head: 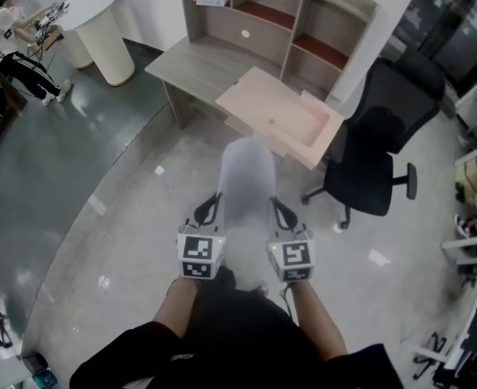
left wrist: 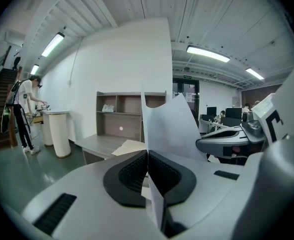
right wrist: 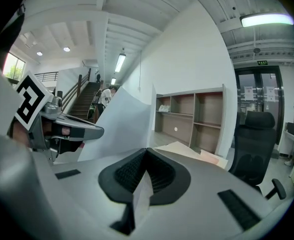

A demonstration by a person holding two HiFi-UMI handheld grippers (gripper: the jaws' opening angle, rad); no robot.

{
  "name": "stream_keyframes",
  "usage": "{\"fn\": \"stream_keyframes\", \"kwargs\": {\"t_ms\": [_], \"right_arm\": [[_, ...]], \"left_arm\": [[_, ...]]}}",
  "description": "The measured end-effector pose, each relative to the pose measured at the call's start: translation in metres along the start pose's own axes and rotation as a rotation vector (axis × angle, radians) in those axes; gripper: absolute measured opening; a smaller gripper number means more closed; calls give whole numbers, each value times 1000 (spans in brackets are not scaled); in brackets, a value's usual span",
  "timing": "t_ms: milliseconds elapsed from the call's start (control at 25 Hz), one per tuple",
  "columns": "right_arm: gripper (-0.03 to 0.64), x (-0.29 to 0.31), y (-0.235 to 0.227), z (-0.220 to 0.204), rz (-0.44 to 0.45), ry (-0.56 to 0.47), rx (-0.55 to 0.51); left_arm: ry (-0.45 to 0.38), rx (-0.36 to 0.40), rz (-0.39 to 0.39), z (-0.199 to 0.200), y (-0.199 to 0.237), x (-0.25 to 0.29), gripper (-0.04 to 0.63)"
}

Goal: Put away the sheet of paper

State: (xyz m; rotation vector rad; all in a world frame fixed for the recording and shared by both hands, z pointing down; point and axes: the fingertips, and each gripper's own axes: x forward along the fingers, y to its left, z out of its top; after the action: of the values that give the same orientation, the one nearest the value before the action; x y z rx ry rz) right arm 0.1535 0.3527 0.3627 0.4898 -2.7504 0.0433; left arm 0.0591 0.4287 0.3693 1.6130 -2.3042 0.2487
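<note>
Glossy grey floor [head: 84, 185]; wooden table [head: 194, 67] with shelves [head: 279, 10] against a white wall [left wrist: 112, 59]; black office chair [head: 376, 160] beside it; strip lights [left wrist: 207, 54] overhead.

The head view looks steeply down; both gripper views, low, share the desk [head: 191, 70] ahead.

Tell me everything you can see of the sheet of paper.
The sheet of paper is plain, white and thin, with no print visible. It is held in the air above the floor, short of the desk, and stretches forward toward it. The left gripper is shut on its left edge and the right gripper on its right edge. Between them it curves rather than lying flat. Nothing else touches it.
</note>
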Motion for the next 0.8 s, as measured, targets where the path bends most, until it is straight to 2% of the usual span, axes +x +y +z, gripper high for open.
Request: {"fn": "stream_keyframes", "kwargs": {"t_ms": [200,400,680,800], "right_arm": [[17,31,19,3,23,17,5],[17,52,32,31,4,-11,40],[17,63,32,9,-28,49,-4],[17,68,28,5,-21,49,3]], "left_arm": [[23,-15,-15,-6,30,10,46],[4,13,-16,15,70,13,46],[18,-1,-52,7,85,17,46],[-27,-13,-46,14,88,24,45]]}}
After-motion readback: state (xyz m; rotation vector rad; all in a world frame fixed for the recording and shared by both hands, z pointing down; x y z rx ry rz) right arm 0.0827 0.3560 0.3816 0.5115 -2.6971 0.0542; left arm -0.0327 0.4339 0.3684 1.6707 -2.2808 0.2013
